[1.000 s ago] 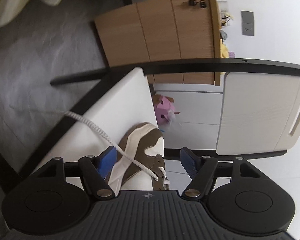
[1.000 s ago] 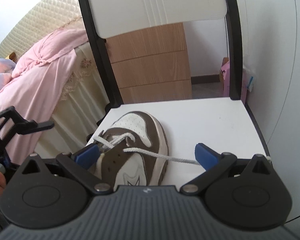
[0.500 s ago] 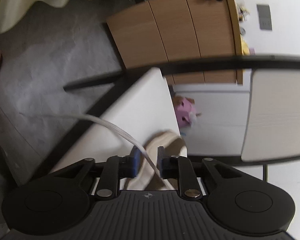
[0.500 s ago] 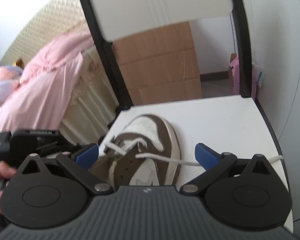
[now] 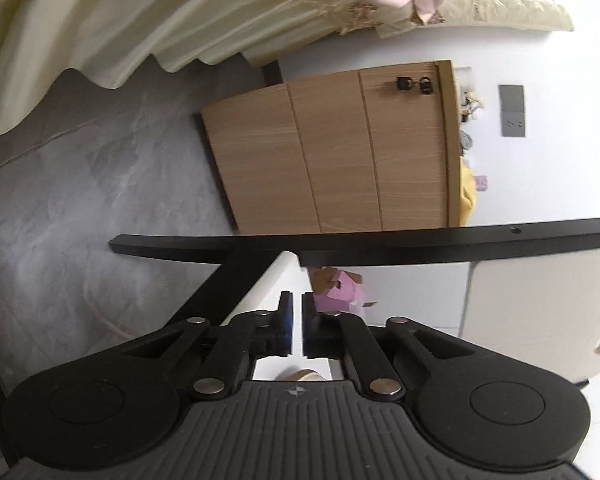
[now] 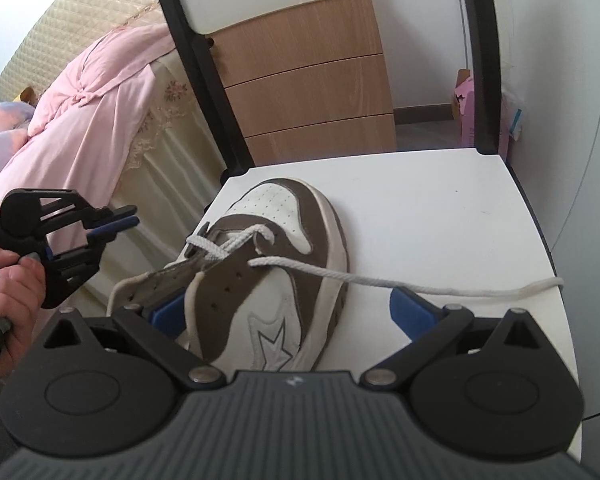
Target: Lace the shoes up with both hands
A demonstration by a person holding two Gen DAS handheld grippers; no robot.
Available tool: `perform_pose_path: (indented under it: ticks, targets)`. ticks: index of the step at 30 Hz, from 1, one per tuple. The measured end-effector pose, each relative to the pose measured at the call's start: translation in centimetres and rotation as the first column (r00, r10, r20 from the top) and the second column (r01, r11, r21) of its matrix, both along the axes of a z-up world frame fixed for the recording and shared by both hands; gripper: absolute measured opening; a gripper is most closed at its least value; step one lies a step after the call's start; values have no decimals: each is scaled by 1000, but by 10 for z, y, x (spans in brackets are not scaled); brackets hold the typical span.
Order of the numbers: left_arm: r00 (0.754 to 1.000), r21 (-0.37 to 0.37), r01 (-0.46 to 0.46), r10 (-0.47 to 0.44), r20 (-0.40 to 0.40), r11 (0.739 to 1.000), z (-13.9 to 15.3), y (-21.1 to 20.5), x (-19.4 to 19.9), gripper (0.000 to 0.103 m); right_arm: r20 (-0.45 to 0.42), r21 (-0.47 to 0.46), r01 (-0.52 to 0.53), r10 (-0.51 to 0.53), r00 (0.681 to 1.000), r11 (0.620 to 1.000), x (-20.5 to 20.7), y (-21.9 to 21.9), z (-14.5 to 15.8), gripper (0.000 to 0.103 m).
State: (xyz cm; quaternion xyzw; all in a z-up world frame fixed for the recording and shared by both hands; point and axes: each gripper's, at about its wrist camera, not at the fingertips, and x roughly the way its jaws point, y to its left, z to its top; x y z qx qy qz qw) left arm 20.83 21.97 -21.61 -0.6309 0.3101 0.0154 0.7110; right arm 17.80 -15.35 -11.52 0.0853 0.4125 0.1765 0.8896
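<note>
Both tools are showing black linkage arms with silver rivets, ribbed grey housings and round black discs; the left tool (image 5: 296, 330) and right tool (image 6: 292, 312) are wearing blue pads (image 6: 410, 312).

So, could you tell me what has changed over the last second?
The left tool has just closed its jaws. They stood open around one lace end, and now no lace shows between them. It has swung aside, off the shoe. The right tool stays open around the shoe, which has not shifted on the chair seat, the other lace trailing across it.
</note>
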Motion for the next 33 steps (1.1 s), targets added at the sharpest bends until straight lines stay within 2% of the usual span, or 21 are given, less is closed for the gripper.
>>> perform_pose_path:
  ticks: [3, 5, 6, 7, 9, 11, 13, 16, 18, 21, 23, 25, 27, 29, 30, 33]
  targets:
    - [999, -46, 52, -52, -7, 998, -3, -1, -1, 5, 17, 25, 13, -14, 1000, 1000, 1, -4, 4, 103]
    - [997, -43, 70, -71, -23, 997, -3, -2, -4, 11, 21, 36, 17, -17, 1000, 999, 2, -4, 5, 103]
    - [996, -53, 75, -76, -35, 996, -4, -2, -8, 23, 20, 39, 17, -17, 1000, 999, 2, -3, 6, 103]
    - [996, -71, 78, -81, -37, 994, -5, -2, -13, 42, 18, 41, 15, -16, 1000, 999, 2, -2, 5, 103]
    - [996, -114, 79, -83, -28, 990, -9, -4, -25, 54, 17, 50, 10, -11, 1000, 999, 3, -1, 5, 103]
    - [996, -197, 75, -83, -31, 978, -18, -9, -36, 54, 17, 59, 4, -5, 1000, 998, 5, -1, 6, 103]
    - [994, -250, 87, -100, -43, 964, -24, -17, -40, 54, 16, 72, 7, -8, 1000, 997, 7, -2, 7, 103]
    - [989, -262, 127, -143, -43, 957, -26, -30, -35, 54, 11, 88, 15, -17, 1000, 996, 8, -2, 8, 103]
    - [986, -252, 147, -163, -43, 956, -28, -39, -27, 52, 8, 90, 11, -12, 1000, 996, 8, 0, 8, 103]
    - [985, -196, 148, -162, -61, 969, -31, -46, -12, 49, 3, 76, -5, 5, 1000, 997, 8, 5, 5, 103]
    - [986, -190, 142, -157, -63, 971, -35, -48, -1, 37, -4, 59, -13, 13, 1000, 998, 8, 6, 3, 103]
    - [989, -168, 118, -131, -67, 979, -35, -46, 2, 19, -11, 44, -18, 18, 1000, 999, 8, 7, 0, 103]
    - [993, -151, 88, -99, -69, 985, -33, -39, 1, 9, -19, 33, -20, 20, 1000, 999, 8, 7, -3, 103]
    - [996, -118, 53, -62, -68, 992, -28, -27, 0, 8, -42, 25, -25, 26, 999, 999, 9, 8, -8, 103]
    - [997, -99, 34, -40, -64, 994, -26, -20, 0, 3, -58, 20, -29, 30, 998, 999, 10, 8, -11, 103]
    - [999, -76, -24, 22, -33, 997, -19, -4, -4, 3, -91, 5, -51, 51, 995, 999, 10, 12, -20, 103]
